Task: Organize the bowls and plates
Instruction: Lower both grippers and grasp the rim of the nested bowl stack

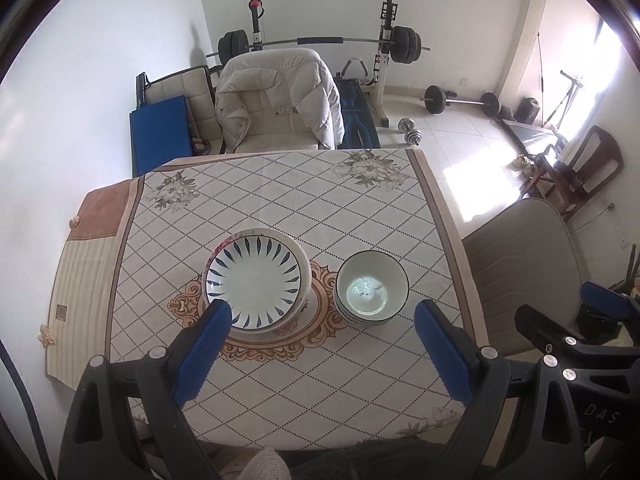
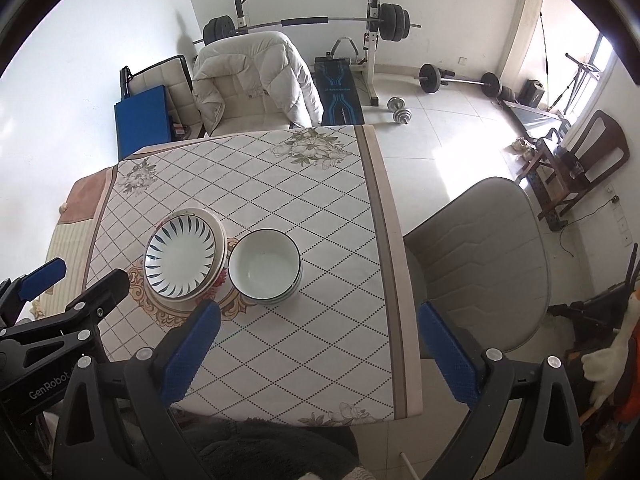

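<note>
Table (image 1: pixel 360 208), square-cornered, draped in a glossy cloth: cream ground, dotted diamond grid, grey flower sprays at the corners, an orange scrollwork medallion (image 1: pixel 320 332) at centre.

Padded grey chair (image 1: pixel 524 276) at the table's right edge, smooth rounded back. A second, cream chair across the table with a puffy quilted white jacket (image 1: pixel 280 88) thrown over it.

Plate stack (image 1: pixel 256 284) on the medallion: round, glazed ceramic; the top plate shallow, white, ringed with dark blue leaf strokes. A pink-flowered rim peeks out beneath it.

Bowl stack (image 1: pixel 372 286) just right of the plates, close but whether touching cannot be told. Deep, round, white, glossy, with a thin dark rim line; several nested.

Left gripper (image 1: pixel 322 348): black frame, ribbed blue pads, jaws spread wide, nothing between them. It hangs above the table on the near side of both stacks; its left pad overlaps the plate rim in view only, clear of it.

Right gripper (image 2: pixel 320 346): same build, jaws wide, empty. Both stacks lie ahead and to its left, well apart from the pads.
</note>
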### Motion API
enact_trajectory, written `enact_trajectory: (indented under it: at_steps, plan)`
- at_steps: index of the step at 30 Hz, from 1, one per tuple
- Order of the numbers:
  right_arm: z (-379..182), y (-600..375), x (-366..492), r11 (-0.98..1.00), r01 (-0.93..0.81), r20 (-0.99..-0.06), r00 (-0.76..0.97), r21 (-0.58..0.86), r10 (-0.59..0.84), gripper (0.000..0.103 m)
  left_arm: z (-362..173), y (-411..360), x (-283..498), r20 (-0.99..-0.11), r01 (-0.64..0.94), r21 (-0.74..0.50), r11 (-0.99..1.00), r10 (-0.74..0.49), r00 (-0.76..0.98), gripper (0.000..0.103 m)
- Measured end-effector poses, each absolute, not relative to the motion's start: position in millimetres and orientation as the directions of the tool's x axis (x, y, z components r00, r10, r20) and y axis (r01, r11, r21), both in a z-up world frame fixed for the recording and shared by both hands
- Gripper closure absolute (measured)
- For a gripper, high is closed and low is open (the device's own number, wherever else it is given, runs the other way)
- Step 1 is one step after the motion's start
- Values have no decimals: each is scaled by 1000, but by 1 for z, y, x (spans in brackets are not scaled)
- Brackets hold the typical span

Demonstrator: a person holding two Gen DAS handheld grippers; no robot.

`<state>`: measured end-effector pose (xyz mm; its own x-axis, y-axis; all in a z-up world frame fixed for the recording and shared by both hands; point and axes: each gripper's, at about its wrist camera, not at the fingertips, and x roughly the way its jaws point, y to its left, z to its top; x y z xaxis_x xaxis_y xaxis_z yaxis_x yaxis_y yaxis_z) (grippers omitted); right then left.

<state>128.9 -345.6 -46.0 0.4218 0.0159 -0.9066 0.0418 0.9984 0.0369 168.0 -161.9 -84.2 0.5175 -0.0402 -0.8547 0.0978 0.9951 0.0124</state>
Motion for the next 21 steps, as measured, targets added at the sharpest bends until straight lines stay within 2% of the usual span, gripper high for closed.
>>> enact_trajectory:
  at_steps: [4,10,16,21]
  plan:
    - [-54,-351,138,994,38,-898,434,98,71,2,-84,-164,175,-823,117,37,992,-36,567,9]
    - [-100,-365,171,991,51,-907,410,124,93,2,-112,-165,219,-861,143,98,985,12,509,9]
    - [-188,-380,219,969,121,-950,256,217,180,3,-173,-176,290,-956,276,69,959,-16,294,9]
    - [-270,-389,248,884,195,-903,164,425,398,3,-236,-185,338,-994,362,-62,930,-89,59,11]
